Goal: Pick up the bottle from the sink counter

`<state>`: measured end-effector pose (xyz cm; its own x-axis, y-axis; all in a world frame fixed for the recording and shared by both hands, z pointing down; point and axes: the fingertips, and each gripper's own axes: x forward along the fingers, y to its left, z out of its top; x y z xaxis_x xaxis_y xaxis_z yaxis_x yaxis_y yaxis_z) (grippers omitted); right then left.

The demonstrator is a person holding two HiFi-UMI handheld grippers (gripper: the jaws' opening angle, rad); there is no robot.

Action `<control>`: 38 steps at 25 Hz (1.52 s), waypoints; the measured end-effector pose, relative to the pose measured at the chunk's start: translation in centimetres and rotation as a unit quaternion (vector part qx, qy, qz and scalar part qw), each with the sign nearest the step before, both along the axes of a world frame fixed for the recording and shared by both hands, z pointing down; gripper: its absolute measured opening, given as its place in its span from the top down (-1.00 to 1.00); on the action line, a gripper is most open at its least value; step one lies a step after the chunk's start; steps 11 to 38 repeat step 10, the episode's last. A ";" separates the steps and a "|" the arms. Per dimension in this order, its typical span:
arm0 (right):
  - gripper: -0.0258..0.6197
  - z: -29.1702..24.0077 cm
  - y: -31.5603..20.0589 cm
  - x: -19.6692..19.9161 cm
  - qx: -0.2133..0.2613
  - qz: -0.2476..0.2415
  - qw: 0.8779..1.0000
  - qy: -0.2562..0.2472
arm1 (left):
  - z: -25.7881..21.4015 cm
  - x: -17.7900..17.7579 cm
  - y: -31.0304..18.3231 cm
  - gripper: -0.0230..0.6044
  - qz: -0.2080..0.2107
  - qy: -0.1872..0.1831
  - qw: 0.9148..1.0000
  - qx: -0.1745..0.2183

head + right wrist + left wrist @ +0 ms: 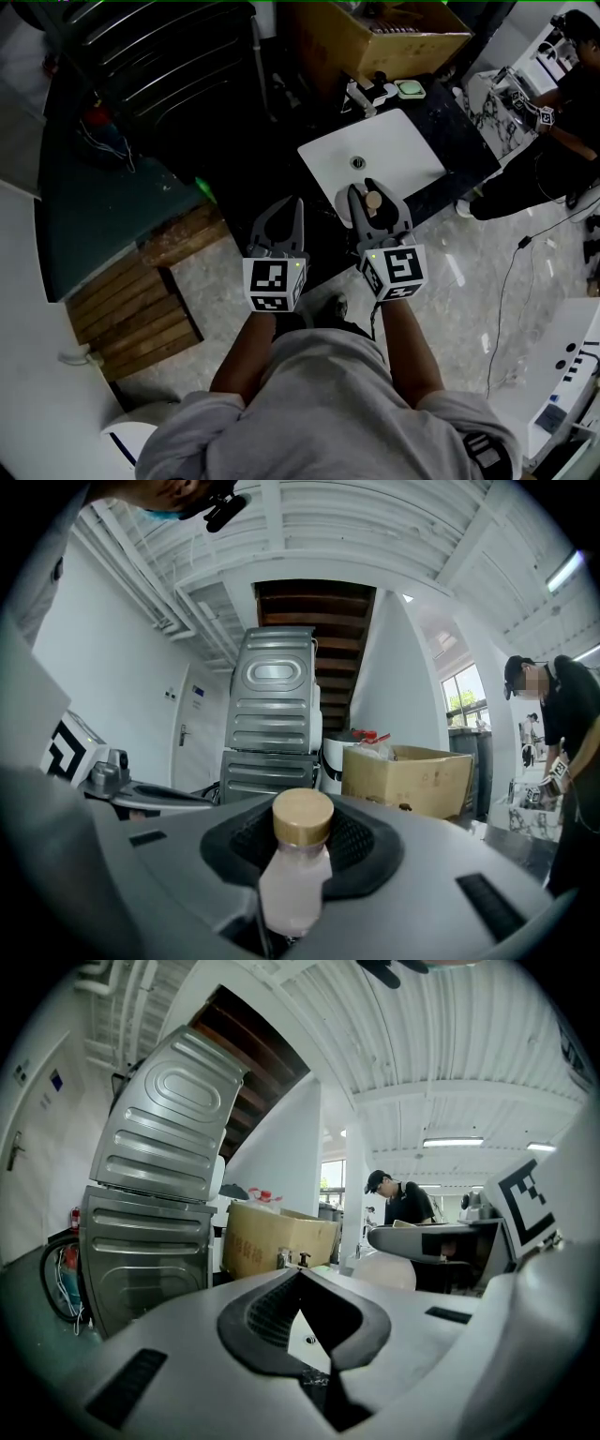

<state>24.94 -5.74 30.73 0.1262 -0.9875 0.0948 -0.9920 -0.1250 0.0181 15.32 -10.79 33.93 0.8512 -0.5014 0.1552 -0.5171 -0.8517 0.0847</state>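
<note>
A small bottle [294, 874] with a pale pink body and a tan cap [373, 201] stands upright between the jaws of my right gripper [371, 190], which is shut on it. In the head view the bottle hangs over the near rim of the white sink basin [403, 141], set in a dark counter [461, 120]. The pads of the right gripper [302, 808] press the bottle's sides just below the cap. My left gripper [296, 204] hovers to the left of the right one, off the counter; its jaws meet at the tips with nothing between them [301, 1275].
A cardboard box [384, 42] sits behind the sink, with a faucet [367, 94] and a green soap dish [410, 89] at the basin's far edge. Stacked ribbed metal panels [272, 714] stand ahead. Wooden boards [141, 300] lie at the left. A person [553, 112] works at the right.
</note>
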 end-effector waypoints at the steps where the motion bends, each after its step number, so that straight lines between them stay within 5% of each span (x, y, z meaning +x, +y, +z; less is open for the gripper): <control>1: 0.55 0.1 0.0 -0.1 -0.001 0.000 1.000 -0.001 | 0.0 -0.1 0.1 0.89 0.000 0.000 1.000 0.000; 38: 0.55 0.0 -0.3 -0.7 -0.003 -0.002 1.000 0.000 | -0.1 -0.3 -0.1 0.89 0.004 -0.001 1.000 0.000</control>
